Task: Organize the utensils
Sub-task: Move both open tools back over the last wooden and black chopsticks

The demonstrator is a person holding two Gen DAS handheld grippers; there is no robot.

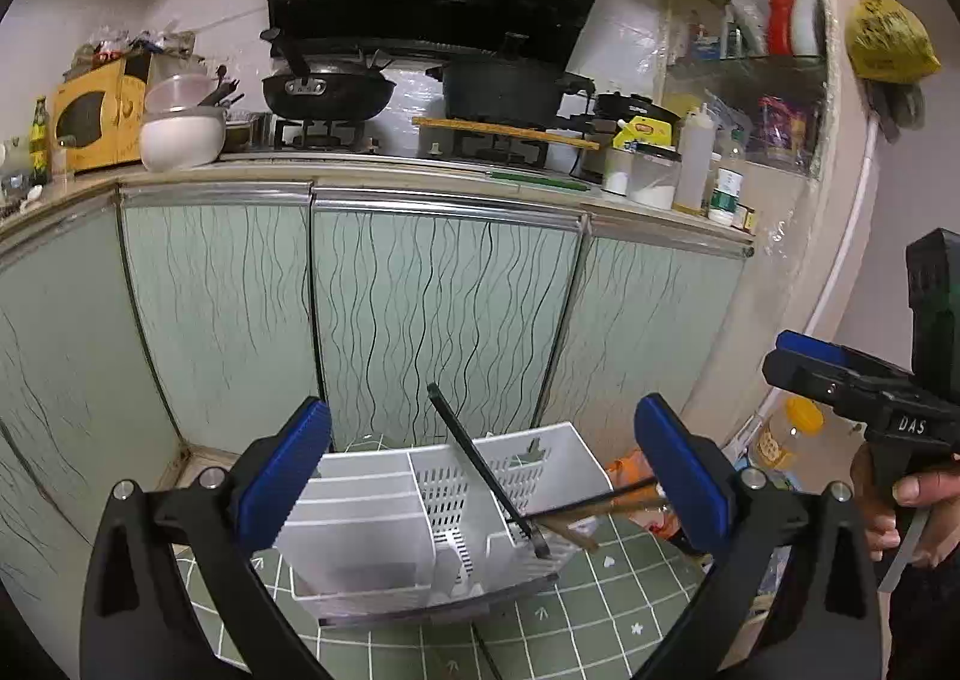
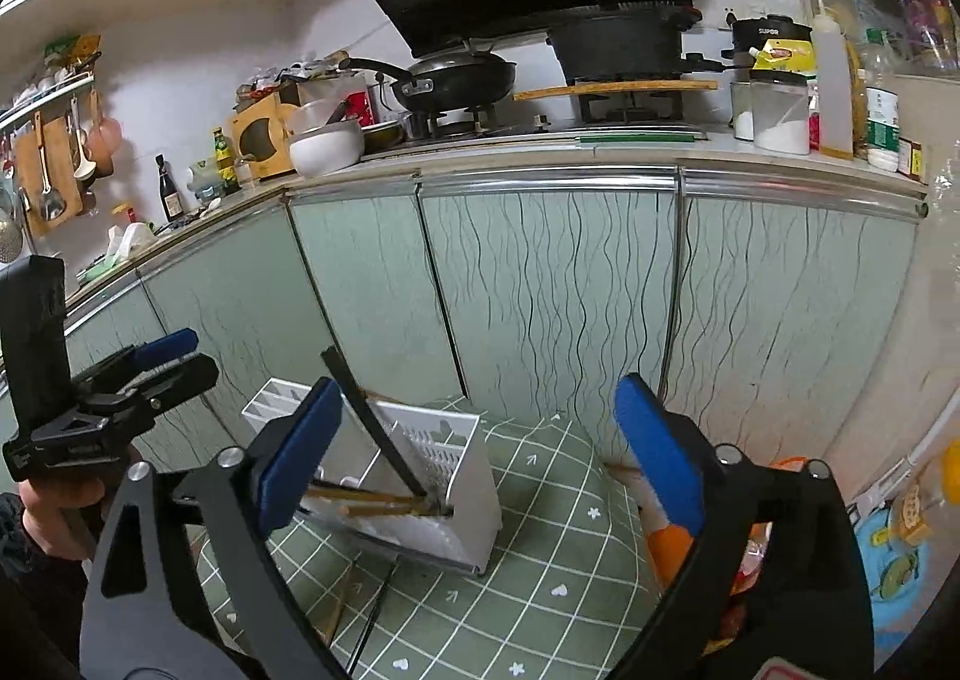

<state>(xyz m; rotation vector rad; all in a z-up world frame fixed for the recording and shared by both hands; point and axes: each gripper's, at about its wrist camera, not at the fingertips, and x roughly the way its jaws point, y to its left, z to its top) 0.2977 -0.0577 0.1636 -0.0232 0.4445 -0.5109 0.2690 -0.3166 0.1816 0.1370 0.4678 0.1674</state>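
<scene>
A white compartmented utensil caddy (image 1: 360, 506) (image 2: 474, 494) stands on a green checked cloth (image 1: 588, 608) (image 2: 540, 548). A long black utensil (image 1: 474, 458) (image 2: 372, 422) leans upright in its perforated compartment. Wooden chopsticks (image 1: 600, 506) (image 2: 366, 500) lie slanted across that compartment's rim. My left gripper (image 1: 480, 407) (image 2: 192, 350) is open, its blue pads wide on either side of the caddy, touching nothing. My right gripper (image 2: 477, 386) (image 1: 780, 356) is open too, just above and right of the caddy, with nothing between its fingers.
Pale green cupboard doors (image 1: 420, 308) rise right behind the caddy, under a counter with a wok (image 1: 327, 92) and pot (image 1: 504, 89). Two thin sticks (image 2: 366, 614) lie on the cloth in front. An orange bag (image 2: 672, 548) sits to the right. A hand (image 1: 900, 506) holds the right gripper.
</scene>
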